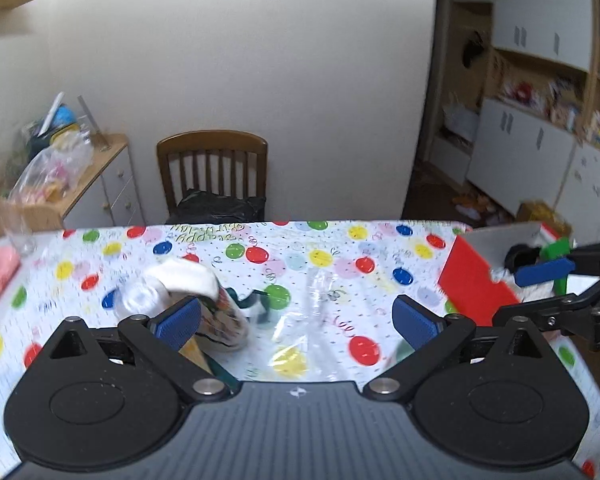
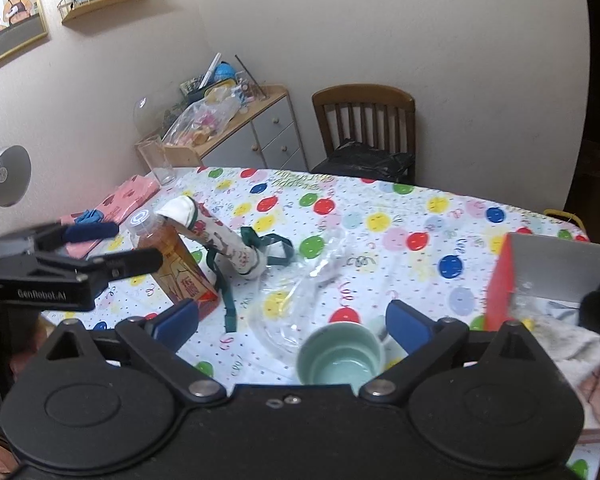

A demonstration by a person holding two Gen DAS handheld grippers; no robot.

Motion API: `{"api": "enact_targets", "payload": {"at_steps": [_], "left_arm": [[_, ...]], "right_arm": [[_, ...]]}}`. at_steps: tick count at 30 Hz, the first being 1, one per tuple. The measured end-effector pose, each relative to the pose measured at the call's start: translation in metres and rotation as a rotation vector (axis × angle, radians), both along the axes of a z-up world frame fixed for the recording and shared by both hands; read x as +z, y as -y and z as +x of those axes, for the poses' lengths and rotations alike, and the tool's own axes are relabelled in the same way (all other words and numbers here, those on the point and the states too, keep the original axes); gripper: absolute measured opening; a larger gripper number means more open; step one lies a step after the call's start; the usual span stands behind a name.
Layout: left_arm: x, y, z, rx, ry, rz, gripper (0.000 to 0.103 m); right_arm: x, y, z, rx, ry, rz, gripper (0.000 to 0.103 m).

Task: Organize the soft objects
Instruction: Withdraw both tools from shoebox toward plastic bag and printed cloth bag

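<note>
A patterned white sock (image 2: pixel 224 240) lies draped over a tea bottle (image 2: pixel 172 264) on the balloon-print tablecloth (image 2: pixel 440 220); it also shows in the left wrist view (image 1: pixel 204 292). A dark green strap (image 2: pixel 260 248) lies beside it. A red box (image 2: pixel 540 276) at the right holds pale soft cloths (image 2: pixel 568 344); the box also shows in the left wrist view (image 1: pixel 476 280). My left gripper (image 1: pixel 296 320) is open and empty above the table, its left finger near the sock. My right gripper (image 2: pixel 292 324) is open and empty above a green cup (image 2: pixel 340 360).
A clear plastic bag (image 2: pixel 300 300) lies mid-table. A pink cloth (image 2: pixel 116 200) and a drinking glass (image 2: pixel 156 160) are at the far left. A wooden chair (image 2: pixel 364 132) stands behind the table, a cabinet (image 2: pixel 240 132) with clutter to its left. A lamp (image 2: pixel 4 176) is left.
</note>
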State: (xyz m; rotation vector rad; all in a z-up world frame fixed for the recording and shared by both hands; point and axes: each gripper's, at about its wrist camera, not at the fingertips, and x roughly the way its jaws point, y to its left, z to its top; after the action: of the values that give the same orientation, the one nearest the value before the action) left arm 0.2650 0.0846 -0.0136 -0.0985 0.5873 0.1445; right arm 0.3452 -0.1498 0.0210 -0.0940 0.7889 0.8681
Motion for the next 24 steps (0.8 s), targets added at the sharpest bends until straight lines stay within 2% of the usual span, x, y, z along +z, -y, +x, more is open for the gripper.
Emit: {"api": "enact_targets", "payload": {"at_steps": [6,14,21,24], "left_arm": [[0.01,-0.028,0.016,-0.147,-0.069,0.083,0.102],[0.012,-0.037,0.043,-0.331,-0.175,0.249,0.102],[-0.003,-0.059,0.076,-0.385,-0.232,0.358,0.102],[-0.013,-0.065,0.089,-0.435,-0.29,0.385,0.102]], "right_arm": [[-0.012,-0.027,0.018,-0.038,-0.04,-0.01,0.1],[-0.023,-0.058,0.044,-0.074,-0.089,-0.027,0.1],[-0.037,-0.086,0.074,-0.103,-0.137,-0.054,0.1],[-0.047,-0.097,0.087,-0.118,-0.162,-0.071,0.1]]}}
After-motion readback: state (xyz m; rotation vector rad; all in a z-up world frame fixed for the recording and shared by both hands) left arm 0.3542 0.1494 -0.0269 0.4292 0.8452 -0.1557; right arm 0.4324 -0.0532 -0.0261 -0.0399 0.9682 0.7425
